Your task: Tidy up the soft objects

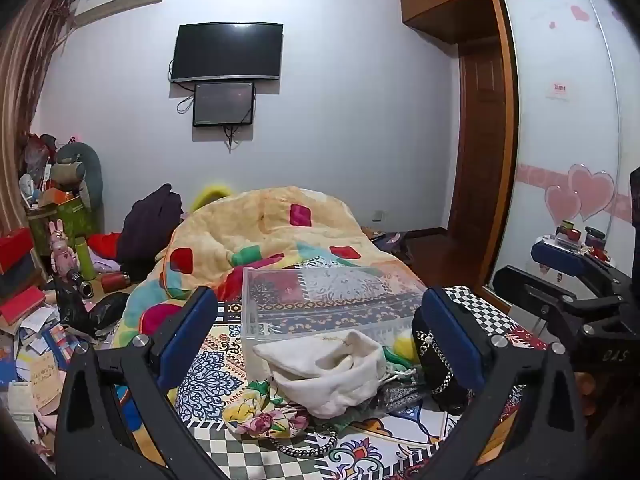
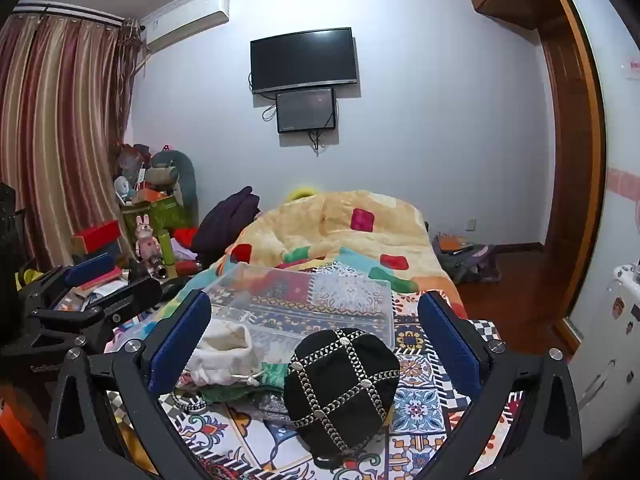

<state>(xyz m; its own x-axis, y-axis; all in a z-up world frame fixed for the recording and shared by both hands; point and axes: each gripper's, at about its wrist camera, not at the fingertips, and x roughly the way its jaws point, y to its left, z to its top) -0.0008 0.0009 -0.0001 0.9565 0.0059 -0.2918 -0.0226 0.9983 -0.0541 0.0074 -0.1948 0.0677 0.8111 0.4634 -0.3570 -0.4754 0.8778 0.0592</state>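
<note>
A pile of soft things lies on the patterned bed cover in front of a clear plastic box (image 1: 320, 300). A white drawstring pouch (image 1: 332, 372) is in the middle, a floral cloth (image 1: 260, 416) at its left, and a black cap with silver chain trim (image 1: 436, 356) at its right. My left gripper (image 1: 320, 336) is open and empty, its fingers either side of the pouch. In the right wrist view the black cap (image 2: 340, 388) sits between the open fingers of my right gripper (image 2: 316, 340), with the white pouch (image 2: 224, 356) to the left and the box (image 2: 304, 304) behind.
A rumpled yellow blanket (image 1: 256, 232) with coloured patches covers the far bed. Cluttered boxes, bottles and papers (image 1: 48, 280) crowd the left side. A wardrobe with sliding doors (image 1: 560, 120) stands on the right. My right gripper (image 1: 580, 288) shows at the right edge of the left wrist view.
</note>
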